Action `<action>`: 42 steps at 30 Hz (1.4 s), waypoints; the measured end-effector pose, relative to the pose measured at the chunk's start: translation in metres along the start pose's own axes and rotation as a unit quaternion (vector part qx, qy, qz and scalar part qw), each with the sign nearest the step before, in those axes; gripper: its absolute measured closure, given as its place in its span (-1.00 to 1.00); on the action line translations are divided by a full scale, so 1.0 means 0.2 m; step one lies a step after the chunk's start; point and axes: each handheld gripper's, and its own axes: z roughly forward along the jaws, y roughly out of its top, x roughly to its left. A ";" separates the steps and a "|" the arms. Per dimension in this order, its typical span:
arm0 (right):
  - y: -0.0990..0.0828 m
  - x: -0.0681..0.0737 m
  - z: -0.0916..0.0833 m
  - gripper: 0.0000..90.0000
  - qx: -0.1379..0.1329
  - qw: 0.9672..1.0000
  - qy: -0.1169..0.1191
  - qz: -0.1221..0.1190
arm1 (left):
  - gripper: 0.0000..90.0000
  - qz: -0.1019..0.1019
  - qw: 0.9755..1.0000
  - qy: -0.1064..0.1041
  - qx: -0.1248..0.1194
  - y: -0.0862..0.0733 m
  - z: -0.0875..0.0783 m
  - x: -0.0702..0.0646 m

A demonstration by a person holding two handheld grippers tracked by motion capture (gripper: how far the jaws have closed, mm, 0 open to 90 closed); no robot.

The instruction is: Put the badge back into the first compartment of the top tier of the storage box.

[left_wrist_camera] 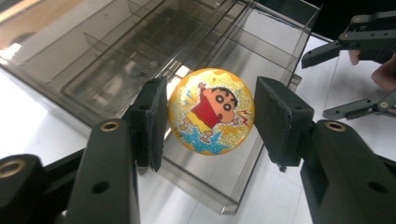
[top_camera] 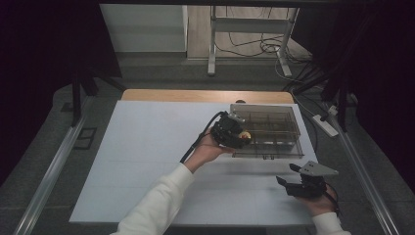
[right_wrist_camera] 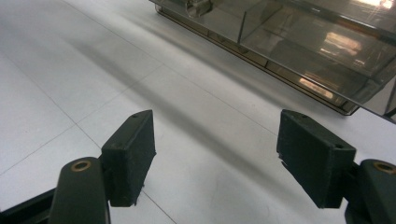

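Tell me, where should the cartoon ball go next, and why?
Probably a little lower, into the compartment right under it. The left gripper is shut on the cartoon ball, its fingers pressing both sides, and the ball hangs just above the near edge of the clear divided box. The right gripper waits open over the white table, so it isn't needed.

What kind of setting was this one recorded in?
Probably a lab or recording workspace, not a home: a white table ringed by dark curtains, a bare metal frame with loose cables on the floor behind.
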 end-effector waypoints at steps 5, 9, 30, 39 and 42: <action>0.00 0.00 0.00 -0.39 0.000 1.000 0.000 0.000 | 0.04 0.001 1.000 0.005 0.007 0.00 0.04 0.00; 0.00 0.00 0.00 -0.39 0.000 1.000 0.000 0.000 | 0.04 0.005 1.000 0.005 0.012 0.01 0.06 0.00; 0.00 0.00 0.00 -0.39 0.002 1.000 -0.001 0.000 | -0.49 0.016 0.999 0.026 0.020 -0.01 0.05 0.00; 0.00 0.00 0.00 -0.39 0.001 1.000 -0.004 0.000 | -0.53 0.025 0.999 0.042 0.016 -0.12 -0.06 -0.01; 0.00 0.00 0.00 -0.39 0.000 1.000 -0.003 0.000 | -0.53 0.027 0.999 0.046 0.012 -0.18 -0.12 -0.02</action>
